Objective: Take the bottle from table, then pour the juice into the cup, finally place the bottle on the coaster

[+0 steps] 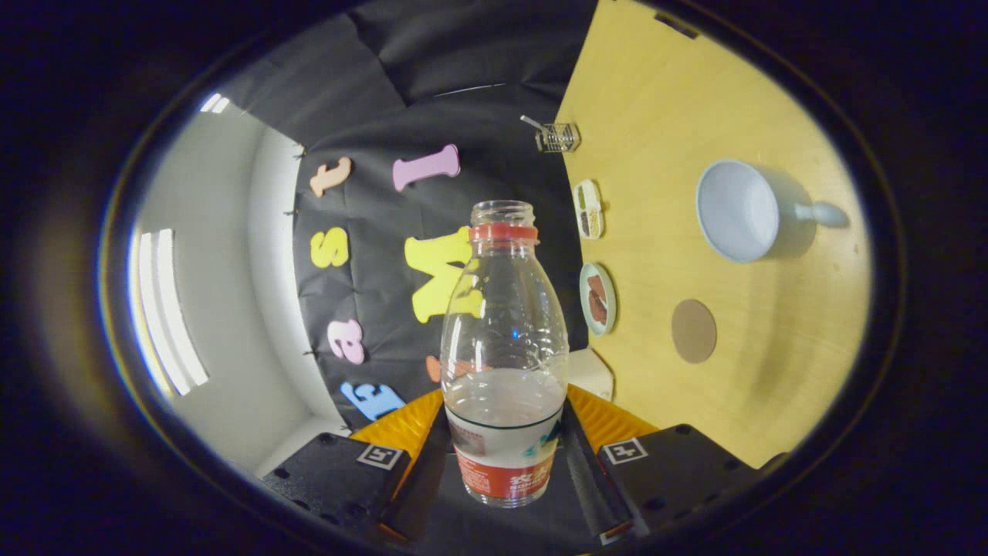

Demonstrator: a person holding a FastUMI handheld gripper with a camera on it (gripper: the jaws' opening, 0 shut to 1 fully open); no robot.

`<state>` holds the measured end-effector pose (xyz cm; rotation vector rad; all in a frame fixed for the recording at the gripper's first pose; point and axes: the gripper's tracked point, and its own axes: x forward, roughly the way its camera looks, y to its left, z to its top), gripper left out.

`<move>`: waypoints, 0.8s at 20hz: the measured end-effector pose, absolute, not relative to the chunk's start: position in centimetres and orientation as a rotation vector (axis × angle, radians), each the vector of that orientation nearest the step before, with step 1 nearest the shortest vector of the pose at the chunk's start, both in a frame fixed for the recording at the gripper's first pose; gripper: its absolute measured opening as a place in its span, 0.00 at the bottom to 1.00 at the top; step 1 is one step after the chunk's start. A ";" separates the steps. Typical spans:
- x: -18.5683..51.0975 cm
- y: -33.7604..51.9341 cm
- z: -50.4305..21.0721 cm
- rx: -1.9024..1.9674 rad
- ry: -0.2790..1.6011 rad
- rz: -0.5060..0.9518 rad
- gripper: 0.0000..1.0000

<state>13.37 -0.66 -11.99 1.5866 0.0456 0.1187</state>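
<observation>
Grip: I have the gripper (505, 432) closed on the clear plastic bottle with red neck ring (503, 340), both fingers pressing its labelled base, uncapped mouth pointing away.
Bottle: between the fingers, some liquid at the base.
Desk: the yellow wooden desk (772, 386) appears tilted; I see bare wood around the round brown coaster (693, 330).
Beyond: white handled cup (739, 210), near the far edge.

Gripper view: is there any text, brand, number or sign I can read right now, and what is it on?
None can be read.
Bottle, held between the fingers of the gripper: its red and white label carries print, too blurred to make out.
Gripper body: two square black-and-white coded markers, patterns rather than words.
Cup and coaster on the table: no writing visible.
</observation>
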 end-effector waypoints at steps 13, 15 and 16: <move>13.7 -2.2 -10.6 0.892 -0.017 0.024 0.79; 14.1 -2.1 -10.9 0.712 0.001 -0.019 0.79; 14.2 -1.9 -11.1 0.630 0.006 -0.031 0.79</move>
